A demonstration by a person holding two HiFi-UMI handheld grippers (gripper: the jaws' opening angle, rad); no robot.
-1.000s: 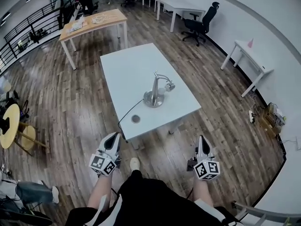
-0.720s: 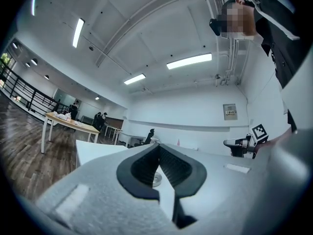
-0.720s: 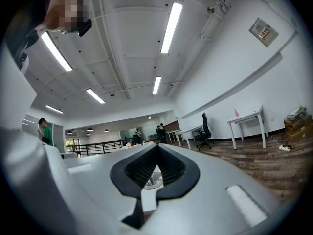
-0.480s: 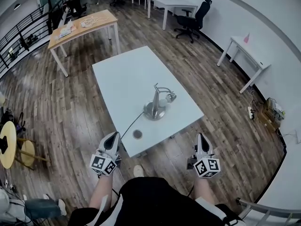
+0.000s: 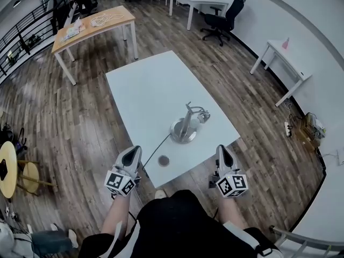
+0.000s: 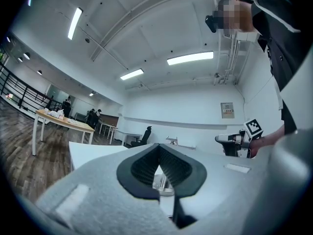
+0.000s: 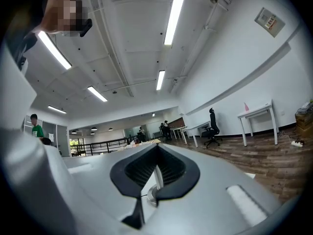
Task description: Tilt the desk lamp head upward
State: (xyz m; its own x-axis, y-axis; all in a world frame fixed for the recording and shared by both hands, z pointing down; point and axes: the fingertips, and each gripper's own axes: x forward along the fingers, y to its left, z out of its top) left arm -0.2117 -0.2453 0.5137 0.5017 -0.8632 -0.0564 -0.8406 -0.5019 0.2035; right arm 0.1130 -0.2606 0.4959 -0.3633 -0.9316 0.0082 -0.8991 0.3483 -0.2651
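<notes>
A silver desk lamp (image 5: 185,127) stands near the front edge of a white table (image 5: 145,90), its small head (image 5: 202,115) hanging low on the right of the stem. Its cord runs to a round switch (image 5: 163,160) by the table edge. My left gripper (image 5: 134,151) is shut and empty, held level at the table's near edge, left of the lamp. My right gripper (image 5: 222,150) is shut and empty too, just off the table's front right corner. In the left gripper view, the lamp (image 6: 171,140) shows over the shut left gripper (image 6: 157,149). The right gripper view shows the stem (image 7: 157,178) behind the right gripper (image 7: 157,150).
A wooden desk (image 5: 91,28) with papers stands at the back left, and white desks and an office chair (image 5: 223,16) at the back. A small white desk (image 5: 282,58) lines the right wall. A round yellow table (image 5: 7,168) is at the left.
The table and lamp have come closer in the head view. Both grippers have moved forward from over the floor to the table's near edge, still shut.
</notes>
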